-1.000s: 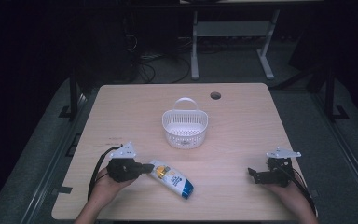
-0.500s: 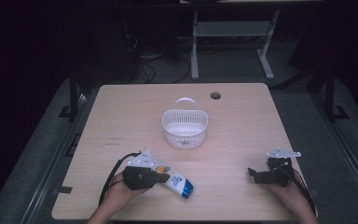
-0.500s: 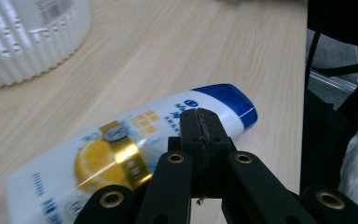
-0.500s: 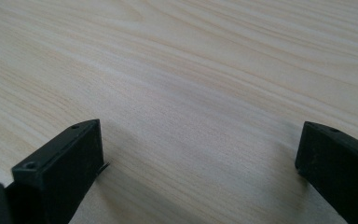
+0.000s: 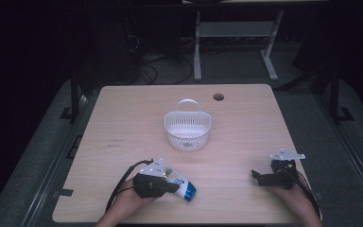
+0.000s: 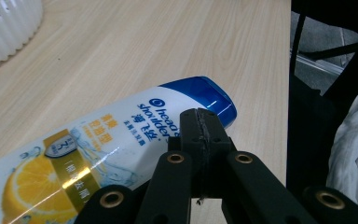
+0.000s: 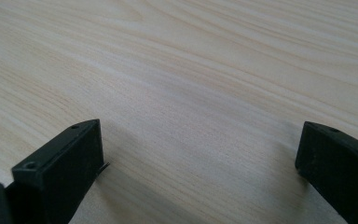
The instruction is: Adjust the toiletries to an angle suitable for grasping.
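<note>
I see a white shampoo bottle with a blue cap and lemon label lying on its side, directly beneath my closed left gripper.

1. On the shampoo bottle lying on your counter, you can read the brand "head & shoulders" in blue letters, toward 2 o'clock near its blue cap.
2. Chinese characters stand beside the brand; they are too small to read.
3. A small gold badge at 9 o'clock of the label carries a "3".
</note>
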`<action>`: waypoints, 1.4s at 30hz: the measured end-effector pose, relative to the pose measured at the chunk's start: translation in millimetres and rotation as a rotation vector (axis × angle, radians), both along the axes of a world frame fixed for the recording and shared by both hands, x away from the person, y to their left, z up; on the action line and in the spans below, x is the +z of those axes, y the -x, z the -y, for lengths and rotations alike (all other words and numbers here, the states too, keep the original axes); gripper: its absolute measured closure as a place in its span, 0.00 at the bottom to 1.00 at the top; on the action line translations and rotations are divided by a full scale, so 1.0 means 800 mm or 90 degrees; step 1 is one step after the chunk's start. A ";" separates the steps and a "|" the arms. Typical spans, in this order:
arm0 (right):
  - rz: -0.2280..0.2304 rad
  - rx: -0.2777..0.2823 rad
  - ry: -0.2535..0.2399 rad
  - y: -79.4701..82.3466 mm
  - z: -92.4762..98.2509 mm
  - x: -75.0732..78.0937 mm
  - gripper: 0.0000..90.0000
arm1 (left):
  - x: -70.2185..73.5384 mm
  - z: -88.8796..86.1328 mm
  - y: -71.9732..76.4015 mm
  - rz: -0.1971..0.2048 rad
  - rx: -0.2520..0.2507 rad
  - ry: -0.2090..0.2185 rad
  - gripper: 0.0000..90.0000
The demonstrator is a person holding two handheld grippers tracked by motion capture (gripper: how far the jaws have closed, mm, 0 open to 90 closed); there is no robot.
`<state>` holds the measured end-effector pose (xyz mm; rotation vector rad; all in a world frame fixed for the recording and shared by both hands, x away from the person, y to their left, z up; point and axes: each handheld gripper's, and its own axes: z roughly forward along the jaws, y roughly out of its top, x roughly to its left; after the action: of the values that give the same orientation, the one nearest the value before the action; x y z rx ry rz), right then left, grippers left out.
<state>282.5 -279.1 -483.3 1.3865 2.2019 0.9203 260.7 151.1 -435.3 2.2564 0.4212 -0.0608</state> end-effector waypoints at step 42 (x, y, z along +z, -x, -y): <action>0.000 0.000 0.000 0.000 0.000 0.000 0.01 | -0.018 0.056 -0.042 0.003 0.001 -0.051 1.00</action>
<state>282.8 -279.0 -483.4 1.3870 2.2021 0.9205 294.0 105.9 -449.4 2.3345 0.4309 -0.0388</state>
